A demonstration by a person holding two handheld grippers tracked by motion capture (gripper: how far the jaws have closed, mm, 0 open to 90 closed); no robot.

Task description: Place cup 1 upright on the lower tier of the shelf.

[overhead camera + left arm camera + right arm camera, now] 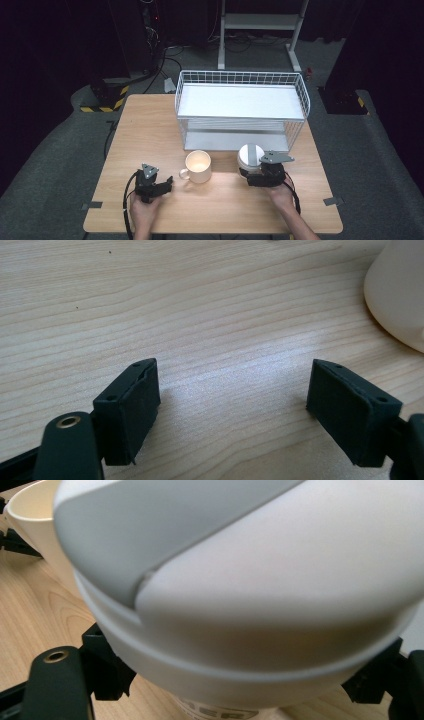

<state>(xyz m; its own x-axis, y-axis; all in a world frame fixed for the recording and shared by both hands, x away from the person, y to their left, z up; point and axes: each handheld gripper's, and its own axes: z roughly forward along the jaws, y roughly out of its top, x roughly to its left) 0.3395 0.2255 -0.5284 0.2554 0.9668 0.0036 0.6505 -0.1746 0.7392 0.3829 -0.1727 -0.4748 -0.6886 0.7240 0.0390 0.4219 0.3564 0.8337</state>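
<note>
A white cup with a grey-and-white lid [250,155] stands at the table's right, just in front of the wire rack. My right gripper [248,173] is shut on it; in the right gripper view the lidded cup [240,580] looms large and tilted, with both black jaws of the right gripper [240,682] pressed against its sides under the lid. A cream mug [198,166] stands mid-table with its handle to the left. My left gripper [169,184] rests low left of the mug, open. In the left gripper view, bare wood lies between the left gripper [232,390] jaws, and the mug [400,290] sits upper right.
A white wire rack with two shelves [240,107] stands at the back of the wooden table [150,130]. The cream mug [35,515] shows left of the held cup. Dark floor with cables and a white stand [260,22] lies behind the table.
</note>
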